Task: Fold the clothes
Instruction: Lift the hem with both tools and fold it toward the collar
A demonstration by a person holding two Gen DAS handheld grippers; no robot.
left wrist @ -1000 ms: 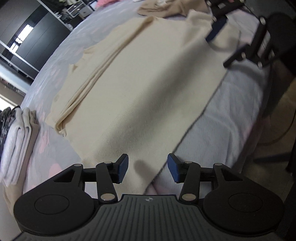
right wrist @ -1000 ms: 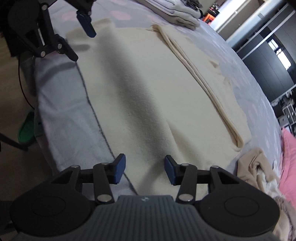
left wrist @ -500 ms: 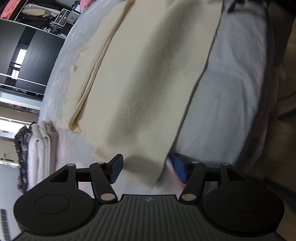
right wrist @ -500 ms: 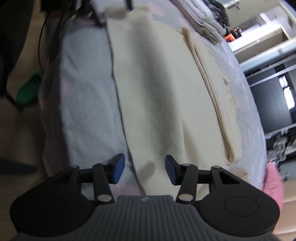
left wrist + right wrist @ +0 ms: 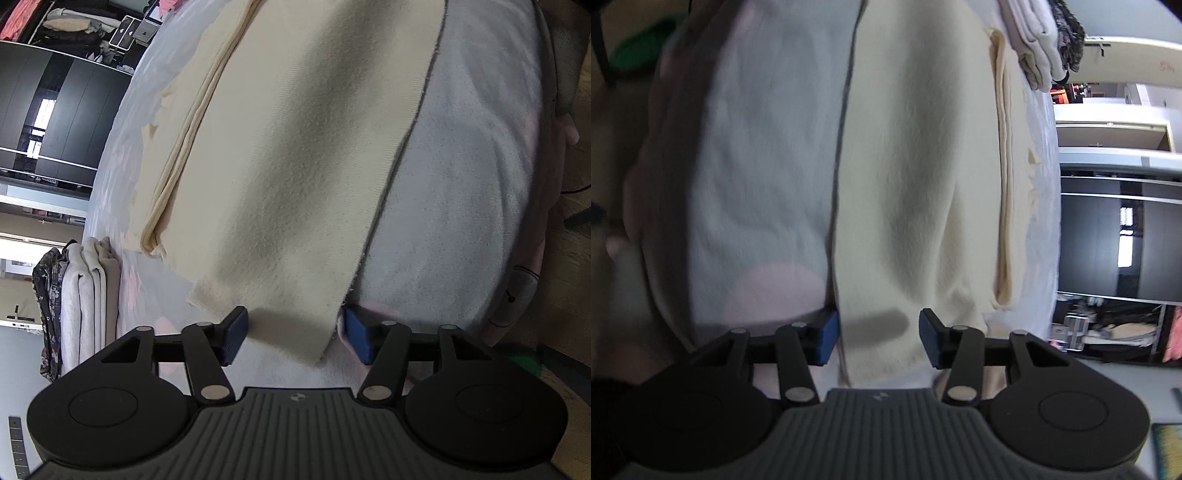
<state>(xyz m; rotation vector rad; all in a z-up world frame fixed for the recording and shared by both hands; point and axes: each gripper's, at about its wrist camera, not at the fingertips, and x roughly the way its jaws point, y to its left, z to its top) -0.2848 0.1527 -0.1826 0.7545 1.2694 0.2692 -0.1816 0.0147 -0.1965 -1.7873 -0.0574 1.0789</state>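
Dropped lower onto cream sweater (image 5: 295, 166) on bed (image 5: 461, 192): left gripper (image 5: 293, 336) and right gripper (image 5: 875, 338), both spread, straddling near corners. Folded clothes stack (image 5: 77, 295) at left, only clear from left wrist.

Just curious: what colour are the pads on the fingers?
Blue pads on black fingers, clearest in the left wrist view.

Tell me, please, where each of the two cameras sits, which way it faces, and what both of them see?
Left wrist: sits on the left gripper, facing along its open fingers at one corner of the cream garment; only those fingers show.
Right wrist: sits on the right gripper, facing along its open fingers at another corner; only those fingers show.
Shared: the cream garment, the bed cover beneath it, the stack of folded clothes.
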